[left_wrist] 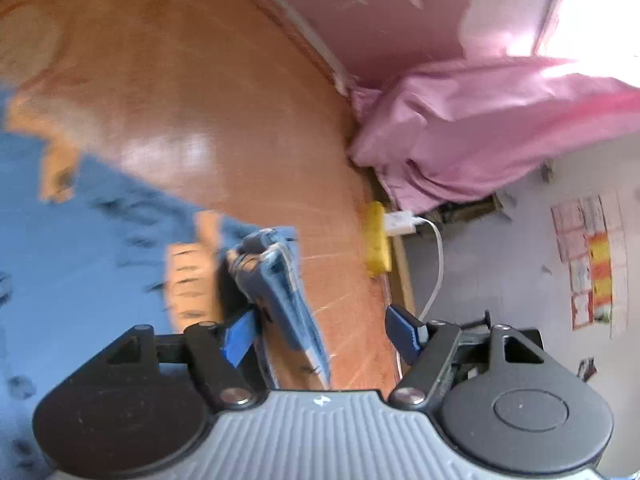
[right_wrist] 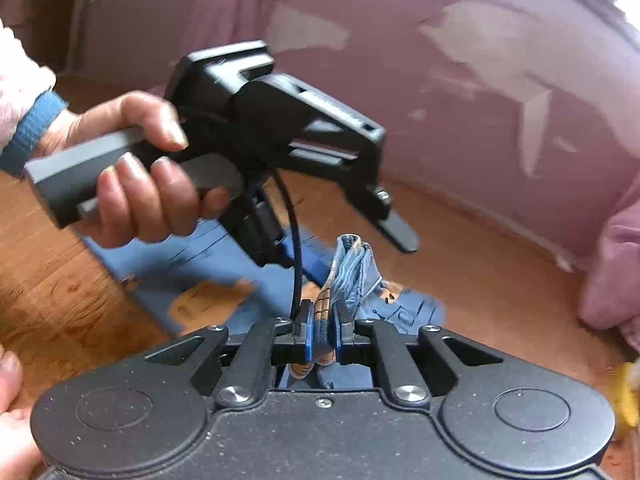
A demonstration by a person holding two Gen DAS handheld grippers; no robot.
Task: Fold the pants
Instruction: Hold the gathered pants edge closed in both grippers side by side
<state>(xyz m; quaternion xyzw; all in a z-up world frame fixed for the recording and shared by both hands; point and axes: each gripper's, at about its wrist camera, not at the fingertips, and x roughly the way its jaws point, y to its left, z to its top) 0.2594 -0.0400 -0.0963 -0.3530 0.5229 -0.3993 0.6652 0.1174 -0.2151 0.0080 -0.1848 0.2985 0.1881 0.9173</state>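
The right gripper (right_wrist: 324, 336) has its two blue-padded fingers pinched together on a bunched edge of the blue denim pants with orange patches (right_wrist: 352, 272). The folded hem stands up just ahead of the pads, while the rest of the garment lies flat on the glossy orange-brown wooden table (right_wrist: 480, 280) beyond and to the left of that gripper. Holding a gathered edge this way likely keeps the layers aligned so they can be carried over as one fold.

The left gripper (left_wrist: 320, 332) has its fingers spread well apart. A thick seam of the same pants (left_wrist: 276, 280) rests against its left finger (left_wrist: 238, 340), with the right finger (left_wrist: 404, 330) clear of the cloth, so nothing is clamped. Most of the denim spreads out to the left of this gripper. In the right wrist view the person's left hand (right_wrist: 136, 168) holds the tool by its grey handle above the pants, probably poised to take a second corner.

A crumpled pink cloth (left_wrist: 460, 136) sits well off to the right, and a yellow block with a white charger plug (left_wrist: 378, 236) lies at the table's edge, just ahead and right of the left gripper.
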